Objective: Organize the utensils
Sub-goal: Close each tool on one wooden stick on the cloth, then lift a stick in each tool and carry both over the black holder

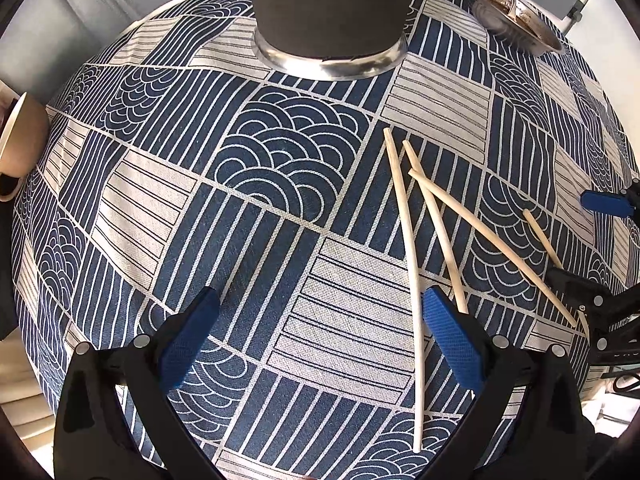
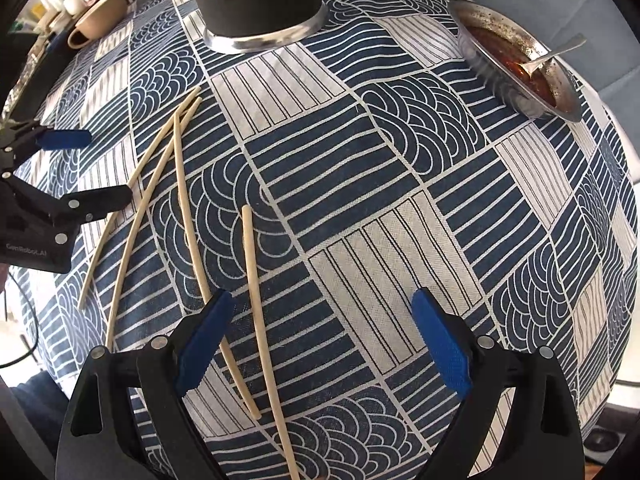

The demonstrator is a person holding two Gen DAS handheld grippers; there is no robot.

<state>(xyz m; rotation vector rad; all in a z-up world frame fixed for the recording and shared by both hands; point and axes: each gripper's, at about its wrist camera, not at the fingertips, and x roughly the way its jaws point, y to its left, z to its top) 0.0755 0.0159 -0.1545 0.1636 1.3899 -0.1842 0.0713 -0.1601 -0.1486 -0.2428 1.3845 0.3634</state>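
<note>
Hand-held grippers (image 1: pixel 320 332) (image 2: pixel 324 328) agape; four chopsticks (image 2: pixel 256 300)

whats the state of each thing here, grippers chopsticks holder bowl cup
left gripper: jaws open, holding nothing
right gripper: jaws open, holding nothing
chopsticks: four, loose on the tablecloth
utensil holder: upright
metal bowl: dirty, spoon inside
beige cup: upright

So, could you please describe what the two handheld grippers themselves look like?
Both match: the left gripper and right gripper have glossy black plastic linkage arms with round silver rivets and two fingers faced with textured blue pads. The left one's body carries white "GenRobot.AI" lettering. No sleeves show.
</note>
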